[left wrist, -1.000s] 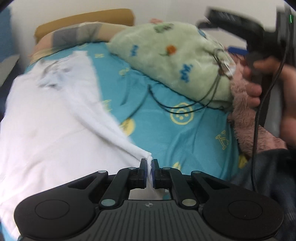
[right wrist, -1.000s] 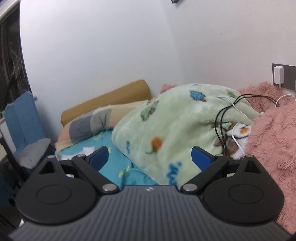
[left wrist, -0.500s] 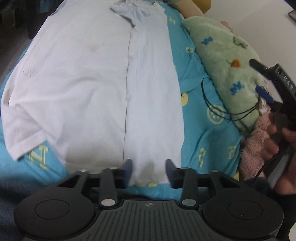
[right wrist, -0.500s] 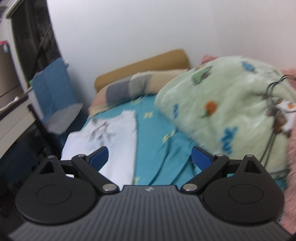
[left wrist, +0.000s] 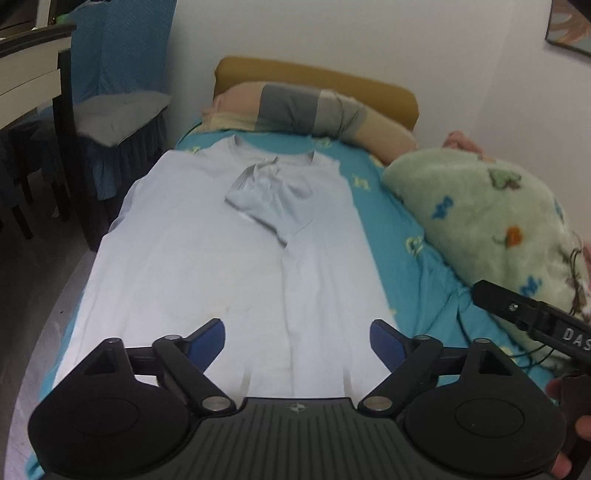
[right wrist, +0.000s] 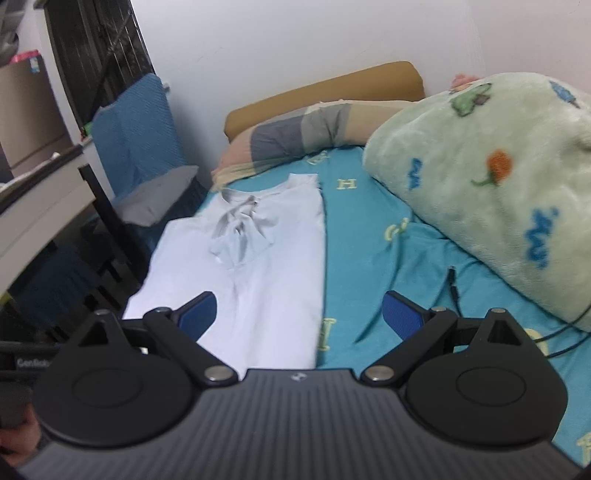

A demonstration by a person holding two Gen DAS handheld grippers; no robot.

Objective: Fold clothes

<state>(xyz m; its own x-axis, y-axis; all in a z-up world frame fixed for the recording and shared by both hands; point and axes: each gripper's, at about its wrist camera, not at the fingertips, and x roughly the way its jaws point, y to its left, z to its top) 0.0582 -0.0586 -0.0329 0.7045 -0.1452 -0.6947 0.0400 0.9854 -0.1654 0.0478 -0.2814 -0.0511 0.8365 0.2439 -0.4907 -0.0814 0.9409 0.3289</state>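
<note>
The left hand-held gripper [left wrist: 297, 338] has let go of the white cotton T-shirt [left wrist: 207, 266], its side now folded inward; both hand-held grippers gape, the right hand-held gripper [right wrist: 300, 312] empty.

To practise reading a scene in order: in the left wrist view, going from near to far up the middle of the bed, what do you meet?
Left gripper, open → white T-shirt → its sleeve folded in over the chest → teal sheet → patchwork pillow → tan headboard cushion → wall.
</note>
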